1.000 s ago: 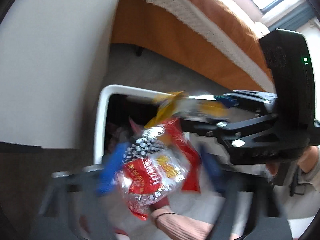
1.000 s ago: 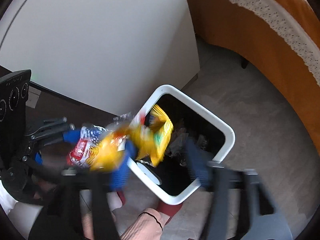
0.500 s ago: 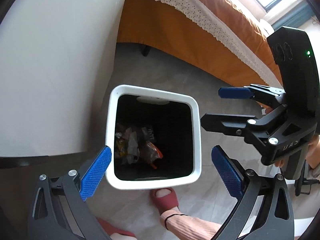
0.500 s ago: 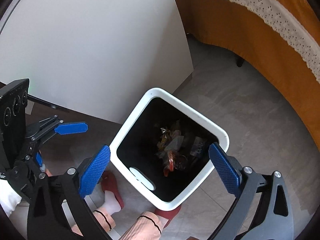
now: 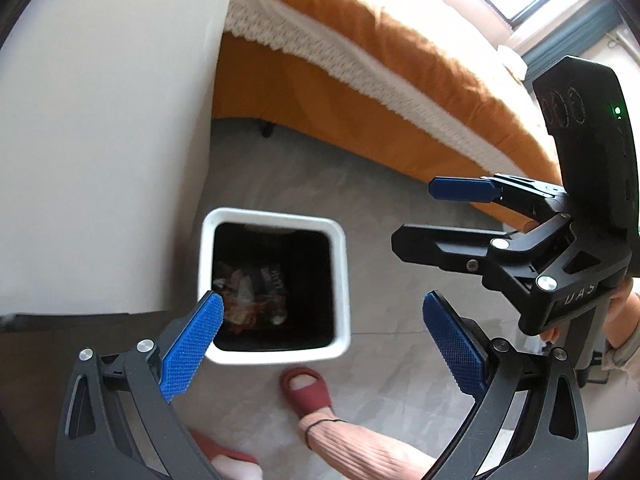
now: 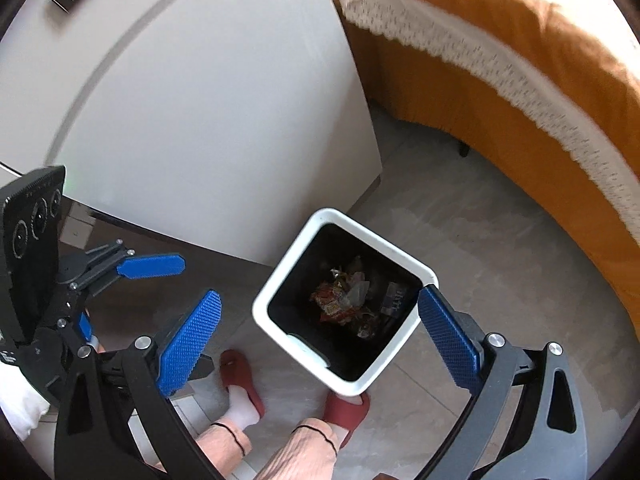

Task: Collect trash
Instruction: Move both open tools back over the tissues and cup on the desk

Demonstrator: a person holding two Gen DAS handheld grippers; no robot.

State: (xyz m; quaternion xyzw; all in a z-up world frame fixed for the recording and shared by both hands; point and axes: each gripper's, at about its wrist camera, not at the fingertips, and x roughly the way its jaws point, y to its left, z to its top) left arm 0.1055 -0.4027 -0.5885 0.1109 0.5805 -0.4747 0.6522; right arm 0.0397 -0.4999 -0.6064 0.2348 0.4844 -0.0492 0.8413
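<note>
From my left wrist camera, the left gripper (image 5: 324, 336) hangs above the floor with its blue pads spread wide and nothing between them; the white trash bin (image 5: 340, 280) stands below and slightly left of the gap, its near left corner behind my left pad; crumpled wrappers (image 5: 252, 300) lie at its bottom; the right gripper (image 5: 416, 212) hovers to the right, jaws apart and empty, beside the orange bed (image 5: 360, 60); a red slipper (image 5: 306, 390) sits just before the bin

From my right wrist camera, the right gripper (image 6: 320, 336) is also open and empty; the bin (image 6: 280, 280) lies between its pads, nearer the right one, wrappers (image 6: 344, 300) inside; the left gripper (image 6: 132, 292) is off to the left with its jaws parted, against the white cabinet (image 6: 220, 120)
</note>
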